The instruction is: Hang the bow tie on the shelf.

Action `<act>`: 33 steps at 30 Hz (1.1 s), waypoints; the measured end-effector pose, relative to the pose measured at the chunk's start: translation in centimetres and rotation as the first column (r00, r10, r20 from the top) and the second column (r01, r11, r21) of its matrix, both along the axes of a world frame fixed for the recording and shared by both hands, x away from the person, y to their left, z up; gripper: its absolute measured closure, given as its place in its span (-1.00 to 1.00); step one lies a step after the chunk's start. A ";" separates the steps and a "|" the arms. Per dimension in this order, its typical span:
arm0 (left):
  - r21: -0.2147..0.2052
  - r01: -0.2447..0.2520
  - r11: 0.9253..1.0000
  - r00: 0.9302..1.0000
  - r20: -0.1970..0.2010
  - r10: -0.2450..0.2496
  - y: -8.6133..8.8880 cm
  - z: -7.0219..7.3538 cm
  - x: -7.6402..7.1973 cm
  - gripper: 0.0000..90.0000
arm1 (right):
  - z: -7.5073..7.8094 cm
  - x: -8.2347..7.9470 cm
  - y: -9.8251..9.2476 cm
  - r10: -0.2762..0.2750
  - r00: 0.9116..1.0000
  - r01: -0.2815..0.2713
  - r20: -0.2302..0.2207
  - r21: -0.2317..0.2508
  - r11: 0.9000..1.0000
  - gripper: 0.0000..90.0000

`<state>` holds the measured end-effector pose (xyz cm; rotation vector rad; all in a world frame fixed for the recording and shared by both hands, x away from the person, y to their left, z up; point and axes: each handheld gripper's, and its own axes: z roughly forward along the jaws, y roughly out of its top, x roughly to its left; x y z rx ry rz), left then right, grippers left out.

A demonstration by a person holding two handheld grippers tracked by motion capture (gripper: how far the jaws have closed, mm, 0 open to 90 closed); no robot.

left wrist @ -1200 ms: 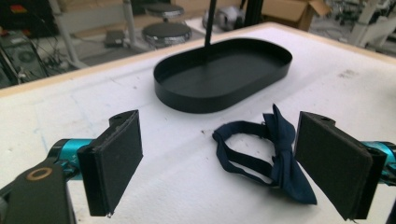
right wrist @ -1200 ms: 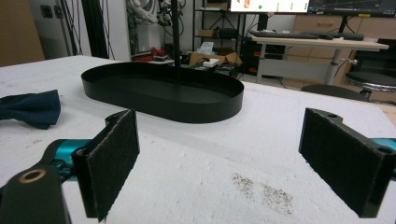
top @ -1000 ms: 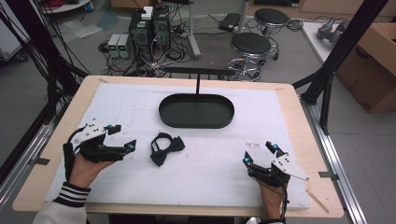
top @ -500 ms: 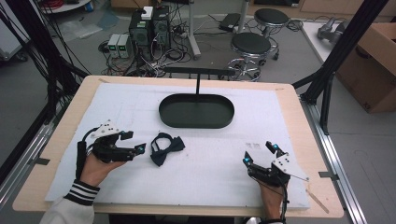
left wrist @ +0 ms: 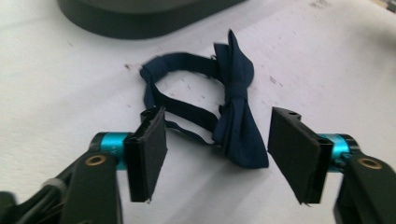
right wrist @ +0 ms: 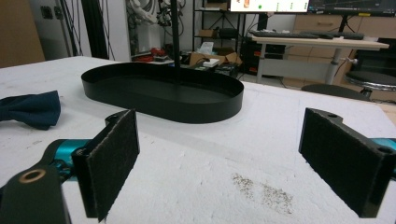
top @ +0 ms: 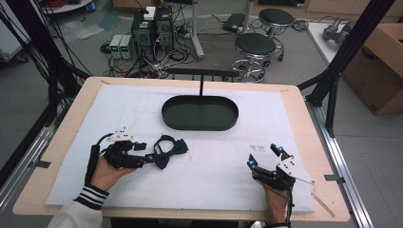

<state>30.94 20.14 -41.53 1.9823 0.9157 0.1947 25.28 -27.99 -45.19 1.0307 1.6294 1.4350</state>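
Nothing grasped yet: bow tie [left wrist: 236, 121] lies between released left gripper [left wrist: 217, 156] jaws at centre frame, black tray [top: 200, 113] w/o contents above, right gripper [top: 265, 157] also released, lower right.

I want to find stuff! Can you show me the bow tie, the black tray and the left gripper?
bow tie [left wrist: 238, 126], left gripper view, on its lower wing.
black tray [top: 200, 124], high view, on its near wall.
left gripper [left wrist: 217, 156], left gripper view, midway between its open jaws.
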 end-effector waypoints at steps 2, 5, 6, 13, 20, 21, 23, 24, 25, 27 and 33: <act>0.000 0.009 1.000 0.996 -0.085 -0.009 -0.2 -0.5 0.4 -0.09 | 0.0 0.0 0.0 0.000 1.000 0.000 0.000 0.000 1.000 -0.75; 0.005 0.006 1.000 0.994 -0.108 -0.005 -0.5 -0.8 0.5 -0.10 | 0.0 0.0 0.0 0.001 1.000 -0.001 -0.001 0.004 1.000 -0.75; 0.006 0.004 1.000 0.994 -0.111 -0.004 -0.6 -0.9 0.5 -0.10 | 0.0 0.0 0.0 0.001 1.000 -0.001 -0.001 0.004 1.000 -0.75; 0.033 0.003 0.999 0.990 -0.144 0.001 -1.1 -1.8 0.3 0.09 | 0.0 0.0 0.0 0.001 1.000 -0.001 -0.001 0.003 1.000 -0.75; 0.052 0.014 0.999 0.986 -0.165 -0.005 -1.7 -1.9 0.2 0.31 | 0.0 0.0 -0.1 0.000 1.000 0.000 0.005 -0.002 1.000 -0.75; 0.048 0.011 0.999 0.985 -0.171 -0.003 -1.8 -2.0 0.1 0.32 | 0.0 0.0 -0.1 0.000 1.000 0.000 0.005 -0.002 1.000 -0.75; 0.045 0.006 0.999 0.984 -0.176 0.002 -1.8 -2.0 0.2 0.38 | 0.0 0.0 -0.1 0.000 1.000 0.000 0.005 -0.002 1.000 -0.75; 0.041 0.007 0.999 0.984 -0.178 0.001 -1.8 -2.1 0.3 0.42 | 0.0 0.0 -0.1 -0.001 1.000 0.001 0.006 -0.002 1.000 -0.75; 0.033 0.004 0.999 0.983 -0.186 0.002 -1.8 -2.1 0.4 0.46 | 0.0 0.0 0.0 0.000 1.000 0.000 -0.001 0.003 1.000 -0.75; 0.019 0.005 1.000 0.979 -0.202 -0.001 -1.8 -2.2 0.5 0.53 | 0.0 0.0 0.0 0.000 1.000 0.000 -0.001 0.004 1.000 -0.75; -0.012 0.006 1.000 0.975 -0.221 -0.009 -1.6 -2.3 0.7 0.84 | 0.0 0.0 0.0 -0.001 1.000 0.001 0.005 -0.001 1.000 -0.75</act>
